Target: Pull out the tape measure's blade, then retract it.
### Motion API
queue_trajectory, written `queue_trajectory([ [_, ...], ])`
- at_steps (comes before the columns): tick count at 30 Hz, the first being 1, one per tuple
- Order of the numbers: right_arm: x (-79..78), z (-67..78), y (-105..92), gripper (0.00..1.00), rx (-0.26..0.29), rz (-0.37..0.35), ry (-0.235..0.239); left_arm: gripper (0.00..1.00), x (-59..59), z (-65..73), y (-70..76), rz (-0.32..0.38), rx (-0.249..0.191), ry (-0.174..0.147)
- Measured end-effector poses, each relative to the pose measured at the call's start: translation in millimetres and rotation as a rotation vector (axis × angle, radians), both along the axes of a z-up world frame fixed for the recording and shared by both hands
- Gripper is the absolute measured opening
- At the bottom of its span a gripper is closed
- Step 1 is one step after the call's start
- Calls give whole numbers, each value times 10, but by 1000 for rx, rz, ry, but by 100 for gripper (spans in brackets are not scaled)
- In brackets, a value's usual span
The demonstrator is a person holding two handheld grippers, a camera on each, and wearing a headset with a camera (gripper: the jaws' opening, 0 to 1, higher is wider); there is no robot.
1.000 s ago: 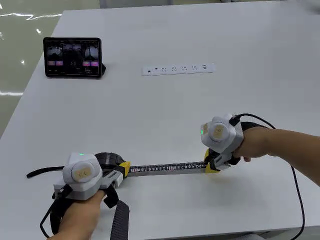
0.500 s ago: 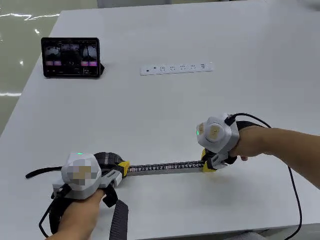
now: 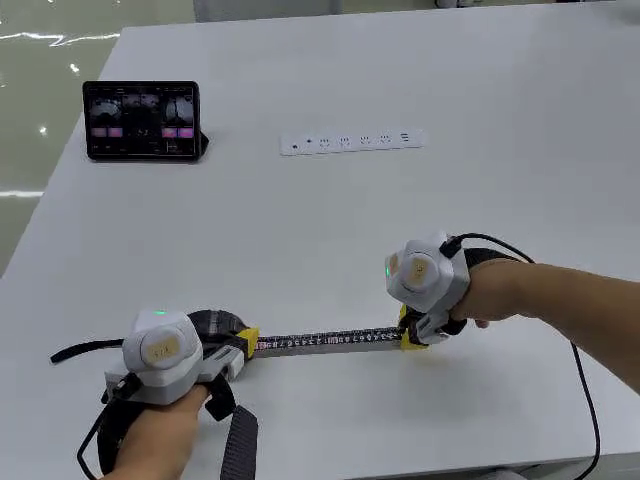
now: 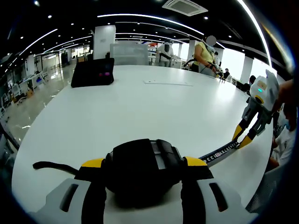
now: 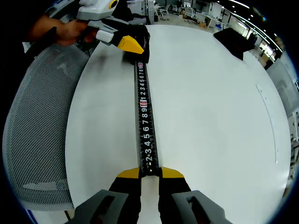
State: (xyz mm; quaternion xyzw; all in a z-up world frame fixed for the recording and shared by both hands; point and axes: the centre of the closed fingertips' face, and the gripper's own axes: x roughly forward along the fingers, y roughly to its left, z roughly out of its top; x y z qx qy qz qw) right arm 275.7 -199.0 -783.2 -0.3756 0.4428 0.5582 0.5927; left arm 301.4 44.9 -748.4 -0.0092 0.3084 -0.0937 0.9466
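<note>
**A:** Where is the tape measure [image 3: 215,328] sitting?

**B:** Its black case [image 4: 142,170] is lying near the front-left corner of the worktop [image 3: 400,80], and the left gripper [image 4: 143,163] is clamping it between both jaws. The blade [image 5: 144,116] is running flat along the front edge to the right gripper [image 5: 149,173], whose jaws are pinching narrowly on the blade's tip.

**A:** What are you worrying about?

**B:** The tip slipping free. The pinch is covering only the very end, so I'm judging that the spring could be whipping the blade back uncontrolled. The case could also be twisting in the left jaws and kinking the blade.

**A:** Any containers?

**B:** I'm counting only the case itself — the coil inside is hidden. The tablet [image 3: 141,119] and the power strip [image 3: 345,141] are sitting well apart, further back on the worktop.
</note>
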Motion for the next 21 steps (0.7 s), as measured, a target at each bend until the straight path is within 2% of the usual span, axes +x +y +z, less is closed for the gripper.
queue_trajectory([
  [21, -1, -7, 95, 9, 1, 1, 13, 60, 2, -12, 3, 1, -2, 12],
])
